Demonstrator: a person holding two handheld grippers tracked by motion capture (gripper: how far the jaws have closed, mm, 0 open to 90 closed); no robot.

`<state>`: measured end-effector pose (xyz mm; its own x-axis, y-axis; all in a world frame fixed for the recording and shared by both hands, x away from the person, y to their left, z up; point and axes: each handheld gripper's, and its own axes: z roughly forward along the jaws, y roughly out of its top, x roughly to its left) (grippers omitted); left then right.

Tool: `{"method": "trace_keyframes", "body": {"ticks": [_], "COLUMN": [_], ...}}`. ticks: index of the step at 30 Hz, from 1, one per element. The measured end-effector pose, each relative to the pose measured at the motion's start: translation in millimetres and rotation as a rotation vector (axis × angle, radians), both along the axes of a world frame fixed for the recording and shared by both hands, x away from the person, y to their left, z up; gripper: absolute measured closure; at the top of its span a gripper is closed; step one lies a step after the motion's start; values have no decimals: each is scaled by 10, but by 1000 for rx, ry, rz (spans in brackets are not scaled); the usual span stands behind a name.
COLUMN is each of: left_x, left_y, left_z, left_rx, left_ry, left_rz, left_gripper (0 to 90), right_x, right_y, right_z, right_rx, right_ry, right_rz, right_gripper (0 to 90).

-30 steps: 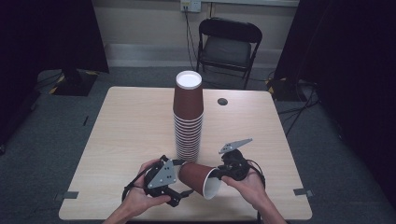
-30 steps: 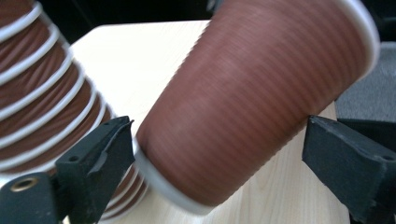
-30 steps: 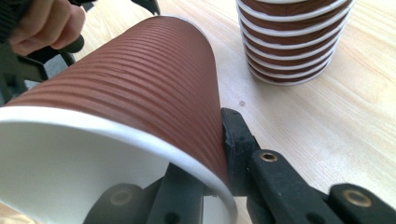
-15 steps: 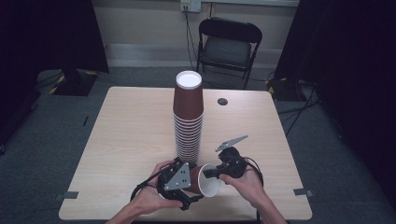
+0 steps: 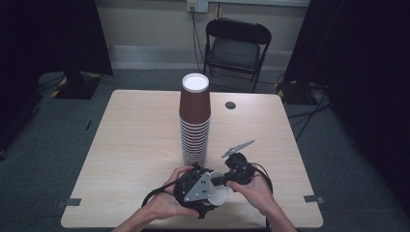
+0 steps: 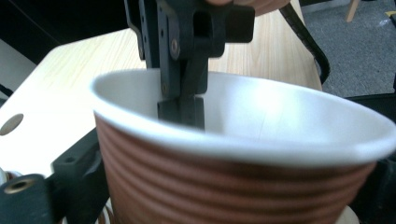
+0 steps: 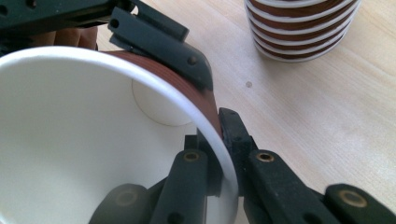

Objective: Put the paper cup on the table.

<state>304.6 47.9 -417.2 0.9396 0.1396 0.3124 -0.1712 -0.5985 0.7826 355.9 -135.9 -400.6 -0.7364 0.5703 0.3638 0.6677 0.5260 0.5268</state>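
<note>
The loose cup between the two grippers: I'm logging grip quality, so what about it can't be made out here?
- High view: the cup body, hidden behind the left gripper.
- Left gripper view: the cup base, cut off by the bottom edge.
- Right gripper view: the right gripper pinches the rim; the outer wall is mostly hidden.

Black folding chair (image 5: 236,46) behind wooden table (image 5: 130,140); grey carpet (image 5: 63,121); dark curtains (image 5: 48,34).

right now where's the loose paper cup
In the high view the loose cup is at the table's near edge, between the left gripper and right gripper, just in front of the cup stack.
</note>
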Motion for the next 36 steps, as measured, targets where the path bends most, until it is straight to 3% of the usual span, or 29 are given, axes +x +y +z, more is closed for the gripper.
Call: {"method": "trace_keyframes", "body": {"ticks": [10, 19, 26, 29, 31, 34, 36], "left_x": [-28, -20, 37, 52, 63, 66, 80], "left_y": [-41, -22, 62, 99, 117, 133, 152], "left_z": [-32, -35, -24, -34, -37, -46, -44], "left_rx": [12, -38, -120, -141, -142, -183, -181], "left_ry": [-24, -27, 45, 90, 99, 146, 155], "left_rz": [-9, 11, 49, 56, 63, 73, 79], "left_gripper": [71, 96, 98, 97, 97, 96, 96], "right_x": [4, 12, 0, -14, -16, -27, -40], "right_y": [41, 10, -12, -15, -22, -31, -37], "right_z": [-37, -20, 5, 18, 27, 40, 53], "right_rx": [-27, -1, 15, 23, 30, 43, 58], "right_ry": [25, 21, -11, -21, -24, -30, -38], "right_rz": [6, -22, -33, -30, -32, -33, -25], "right_gripper": [879, 862, 785, 757, 744, 720, 700]}}
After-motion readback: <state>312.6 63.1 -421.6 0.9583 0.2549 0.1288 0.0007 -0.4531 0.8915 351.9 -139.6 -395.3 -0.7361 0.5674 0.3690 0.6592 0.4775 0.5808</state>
